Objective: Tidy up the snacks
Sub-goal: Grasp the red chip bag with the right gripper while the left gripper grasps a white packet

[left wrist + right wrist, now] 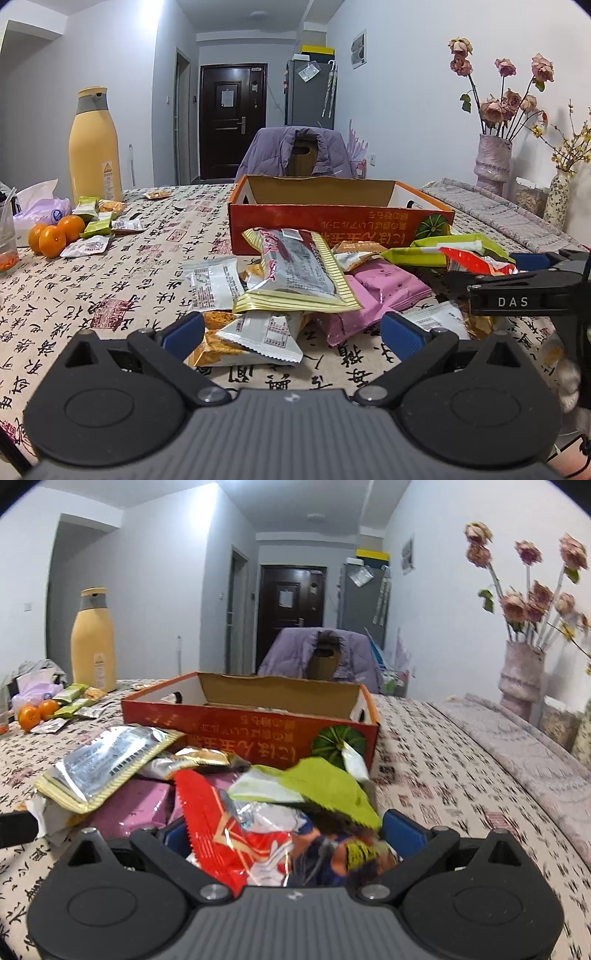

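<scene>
Left wrist view: the left claw (291, 332) hangs low over a counter (110, 295) covered by a cloth printed with calligraphy. Its jaws stand wide with nothing pressed between the blue pads (184, 332). Between and just beyond them lies a heap of snack packets. A small white sachet (266, 334) rests on an orange packet (214, 347) nearest the claw. Behind these a long silver and gold striped packet (299, 273) lies tilted across a pink packet (376, 295). Farther right are a green packet (454, 251) and a red foil packet (476, 260). The right claw (532, 273) comes in from the right edge, its blue pad beside the red foil packet. Beyond the heap stands an open red cardboard box (332, 221) with a pumpkin picture on its near wall. Far left on the counter are a tall yellow bottle (95, 147), three oranges (55, 232) and a few more small packets (99, 221). Far right stands a vase of dried roses (493, 162).

Right wrist view: the right claw (291, 834) has its jaws spread wide, with the red foil packet (218, 834) crumpled between them; whether the pads press on it cannot be told. The green packet (325, 786) lies just beyond and partly over it. The striped packet (107, 764) and pink packet (136, 805) lie to the left. The red box (258, 738) stands just beyond the heap, its inside mostly hidden from this low angle.
</scene>
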A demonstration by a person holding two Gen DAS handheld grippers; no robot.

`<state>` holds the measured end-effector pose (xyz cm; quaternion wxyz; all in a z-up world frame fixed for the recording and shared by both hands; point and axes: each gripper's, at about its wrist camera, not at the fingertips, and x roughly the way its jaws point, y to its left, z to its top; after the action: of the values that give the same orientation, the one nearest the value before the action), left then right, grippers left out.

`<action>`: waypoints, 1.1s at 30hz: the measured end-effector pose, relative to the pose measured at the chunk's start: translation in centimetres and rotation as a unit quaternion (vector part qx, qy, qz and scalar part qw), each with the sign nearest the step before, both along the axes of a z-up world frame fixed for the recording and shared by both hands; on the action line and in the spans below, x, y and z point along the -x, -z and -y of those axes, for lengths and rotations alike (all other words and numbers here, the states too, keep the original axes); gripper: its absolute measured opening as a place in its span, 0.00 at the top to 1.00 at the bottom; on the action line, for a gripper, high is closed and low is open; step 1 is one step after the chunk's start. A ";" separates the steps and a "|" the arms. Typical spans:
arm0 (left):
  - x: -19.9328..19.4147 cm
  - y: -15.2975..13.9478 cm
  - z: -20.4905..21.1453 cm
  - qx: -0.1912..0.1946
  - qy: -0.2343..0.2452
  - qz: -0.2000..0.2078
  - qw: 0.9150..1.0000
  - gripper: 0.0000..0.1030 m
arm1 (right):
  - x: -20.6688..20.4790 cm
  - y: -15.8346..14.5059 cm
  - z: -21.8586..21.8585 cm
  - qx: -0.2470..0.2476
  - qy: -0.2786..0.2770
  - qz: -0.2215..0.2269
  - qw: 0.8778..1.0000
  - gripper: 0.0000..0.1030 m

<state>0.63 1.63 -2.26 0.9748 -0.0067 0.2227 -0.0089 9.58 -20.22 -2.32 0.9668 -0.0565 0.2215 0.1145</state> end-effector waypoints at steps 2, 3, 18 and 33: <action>-0.1 0.1 0.0 0.000 0.000 -0.001 1.000 0.00 | -0.5 0.4 -0.1 -0.004 -0.009 -0.019 1.000 0.16; -0.1 0.1 0.0 0.000 -0.001 -0.002 1.000 0.00 | -0.5 0.6 0.0 -0.005 -0.010 -0.025 1.000 0.17; -0.3 0.2 0.1 -0.002 -0.003 -0.005 1.000 0.00 | 0.5 -0.8 4.0 -0.088 0.006 -0.037 0.995 0.54; 0.0 -0.1 0.1 -0.002 -0.006 -0.003 1.000 0.00 | 1.7 -2.0 7.5 -0.178 0.021 -0.036 0.983 0.67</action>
<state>0.59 1.58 -2.15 0.9741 -0.0064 0.2259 -0.0026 7.91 -27.76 -0.34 0.9549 0.1252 0.2337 0.1333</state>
